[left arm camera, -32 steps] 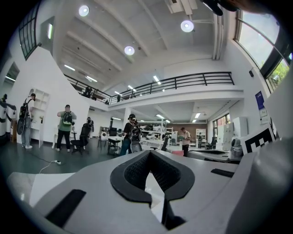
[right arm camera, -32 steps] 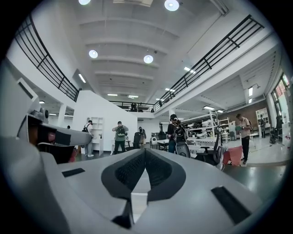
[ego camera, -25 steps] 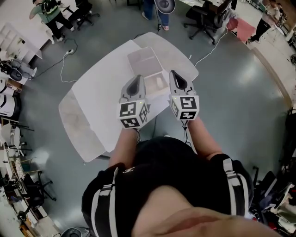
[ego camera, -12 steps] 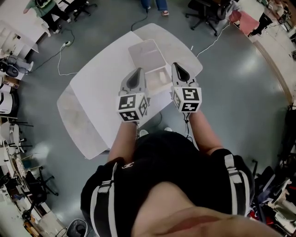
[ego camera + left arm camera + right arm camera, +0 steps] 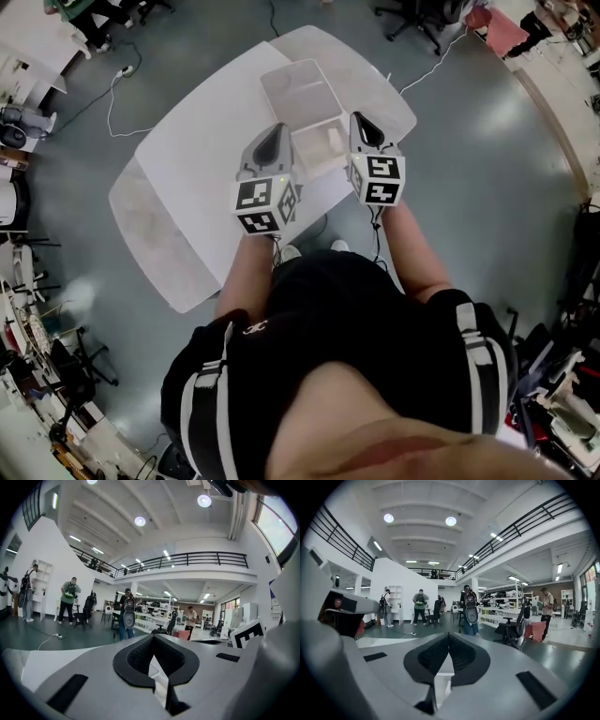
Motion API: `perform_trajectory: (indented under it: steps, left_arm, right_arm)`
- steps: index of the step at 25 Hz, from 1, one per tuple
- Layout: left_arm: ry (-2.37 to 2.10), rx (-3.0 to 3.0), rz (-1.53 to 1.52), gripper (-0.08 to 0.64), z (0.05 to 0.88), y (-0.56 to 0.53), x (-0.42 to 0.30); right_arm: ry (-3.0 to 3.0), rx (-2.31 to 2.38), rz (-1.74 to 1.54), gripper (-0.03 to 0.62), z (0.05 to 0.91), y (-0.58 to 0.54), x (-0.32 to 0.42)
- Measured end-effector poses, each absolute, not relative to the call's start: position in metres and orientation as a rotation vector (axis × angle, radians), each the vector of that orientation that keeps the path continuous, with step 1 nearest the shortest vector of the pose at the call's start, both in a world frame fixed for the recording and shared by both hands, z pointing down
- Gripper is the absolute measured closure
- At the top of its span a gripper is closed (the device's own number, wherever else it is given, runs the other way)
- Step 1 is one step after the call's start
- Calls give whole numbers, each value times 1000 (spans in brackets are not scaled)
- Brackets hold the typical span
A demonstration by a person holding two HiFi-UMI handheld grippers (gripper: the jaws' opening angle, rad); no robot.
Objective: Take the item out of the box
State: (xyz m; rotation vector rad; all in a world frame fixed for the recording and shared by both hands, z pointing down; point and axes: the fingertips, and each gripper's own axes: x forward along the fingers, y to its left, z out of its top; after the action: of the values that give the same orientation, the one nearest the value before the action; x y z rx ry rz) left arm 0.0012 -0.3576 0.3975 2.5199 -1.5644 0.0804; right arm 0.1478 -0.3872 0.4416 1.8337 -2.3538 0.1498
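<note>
A clear plastic box (image 5: 315, 155) stands on the white table (image 5: 197, 169) with its lid (image 5: 298, 86) laid open on the far side. A small pale item (image 5: 331, 141) shows faintly inside it. My left gripper (image 5: 277, 133) hovers at the box's left side and my right gripper (image 5: 360, 122) at its right side, both pointing away from me. In the left gripper view the dark pads (image 5: 136, 656) meet at the tip with nothing between them. The right gripper view shows the same, its pads (image 5: 461, 656) touching and nothing held.
A greyish panel (image 5: 155, 234) adjoins the table's left end. A cable (image 5: 112, 89) trails over the grey floor, and office chairs (image 5: 412, 19) stand beyond the table. Several people stand far off in the hall (image 5: 70, 602). The person's torso fills the lower head view.
The head view has drifted, so table and box sit higher in the frame. Both grippers keep their places on either side of the box and stay shut.
</note>
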Motion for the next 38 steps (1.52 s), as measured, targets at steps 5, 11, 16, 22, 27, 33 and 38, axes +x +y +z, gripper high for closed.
perform_trajectory:
  steps: [5,11,16,22,27,33,38]
  left_arm:
    - [-1582,2494,80,547,401,-366,-13]
    - [-1599,2471,88,547,405,-373,-21]
    - [-1630,2442,98,546,411,-375,-32]
    - [-1671,2402,112,546,415,-377,-46]
    - [-1705,2368,117,547,419,-379,-59]
    - [-1731,2332,122,546,426,-383,-71]
    - [-1749,2298,132,548,432,-385,-81]
  right_arm:
    - [-2285,1760,224,580,479,-403,139]
    - [-2222,1646,295,580,522,-415,130]
    - [-2165,1597,362,579,559,-423,126]
    - [-2108,1502,439,578,597,-430,121]
    - [-2075,1432,492,536,623,-437,118]
    - [-2013,1374,558,469,648,-444,115]
    - [-1953,1352,588,460,663,-449,117]
